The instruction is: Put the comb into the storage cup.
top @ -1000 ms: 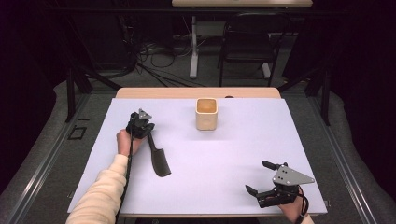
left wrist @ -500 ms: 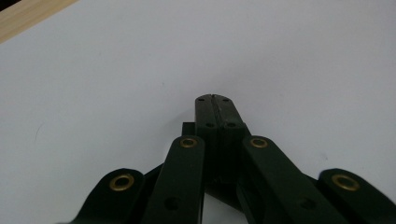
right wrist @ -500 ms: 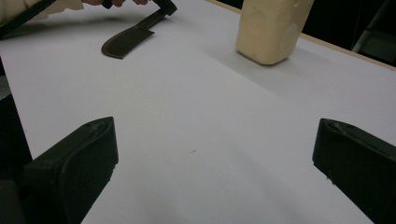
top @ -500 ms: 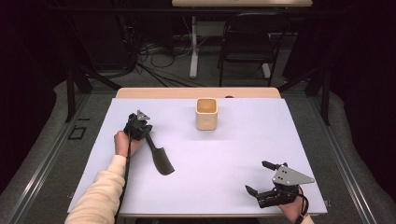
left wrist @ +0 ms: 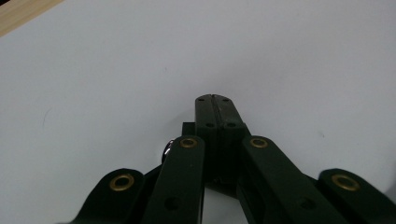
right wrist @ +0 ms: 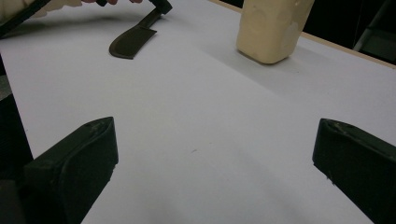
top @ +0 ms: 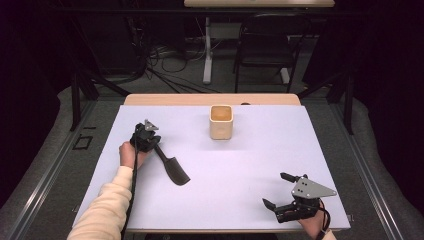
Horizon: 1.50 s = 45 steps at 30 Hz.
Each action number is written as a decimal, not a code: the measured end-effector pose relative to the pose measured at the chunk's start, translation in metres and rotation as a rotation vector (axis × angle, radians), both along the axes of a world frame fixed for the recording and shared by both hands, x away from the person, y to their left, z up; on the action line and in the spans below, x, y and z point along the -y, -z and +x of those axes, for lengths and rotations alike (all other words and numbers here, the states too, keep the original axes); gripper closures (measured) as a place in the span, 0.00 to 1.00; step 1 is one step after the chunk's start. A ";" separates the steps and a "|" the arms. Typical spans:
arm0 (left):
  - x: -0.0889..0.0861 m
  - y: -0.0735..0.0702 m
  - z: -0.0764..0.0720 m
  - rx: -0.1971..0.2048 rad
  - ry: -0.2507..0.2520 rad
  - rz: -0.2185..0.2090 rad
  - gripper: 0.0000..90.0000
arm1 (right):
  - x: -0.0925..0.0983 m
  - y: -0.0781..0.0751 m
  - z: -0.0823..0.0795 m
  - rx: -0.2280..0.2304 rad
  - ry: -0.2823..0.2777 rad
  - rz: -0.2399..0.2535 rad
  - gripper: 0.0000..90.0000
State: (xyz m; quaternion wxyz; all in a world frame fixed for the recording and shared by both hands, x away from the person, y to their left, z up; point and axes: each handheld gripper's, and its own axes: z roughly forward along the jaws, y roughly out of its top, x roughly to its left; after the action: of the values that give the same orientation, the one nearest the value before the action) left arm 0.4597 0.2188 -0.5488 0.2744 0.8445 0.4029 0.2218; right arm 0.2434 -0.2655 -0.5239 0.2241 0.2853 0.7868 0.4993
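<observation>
We note the flat black plastic spatula (top: 170, 167) toward the left edge of the pale lavender tabletop (top: 240, 175), its broad blade pointing to the near edge and its slim handle running up and back into the left gripper (top: 145, 137). That gripper's jaws are clamped on the handle end; in the left gripper view its pads (left wrist: 215, 116) meet flush. The long axis slants from far-left to near-right. The cream square plastic cup (top: 221, 121) stands near the far edge, off to the right of the blade. The right gripper (top: 283, 191) rests at the near right corner, jaws spread and holding nothing, well apart from both. We judge the left hand far nearer.
</observation>
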 end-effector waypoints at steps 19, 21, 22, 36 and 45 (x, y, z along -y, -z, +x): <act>-0.013 0.000 -0.018 -0.027 -0.012 0.030 1.00 | 0.000 0.000 0.000 -0.011 -0.003 0.000 0.00; -0.013 0.000 -0.020 -0.028 -0.012 0.029 1.00 | 0.000 0.000 0.000 -0.012 -0.002 0.000 0.00; -0.014 0.000 -0.021 -0.029 -0.011 0.030 1.00 | 0.000 0.001 0.000 -0.013 -0.002 -0.002 0.00; -0.016 -0.002 -0.037 -0.050 0.009 0.056 1.00 | -0.001 0.001 0.001 -0.018 -0.003 -0.002 0.00; -0.019 -0.001 -0.045 -0.069 0.009 0.059 1.00 | -0.001 0.001 0.001 -0.018 -0.004 -0.002 0.00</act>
State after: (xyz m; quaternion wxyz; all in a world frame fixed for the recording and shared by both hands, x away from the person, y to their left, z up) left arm 0.4148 0.2379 -0.5473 0.2365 0.8612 0.4015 0.2030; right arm 0.2442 -0.2648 -0.5248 0.2165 0.2878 0.7900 0.4962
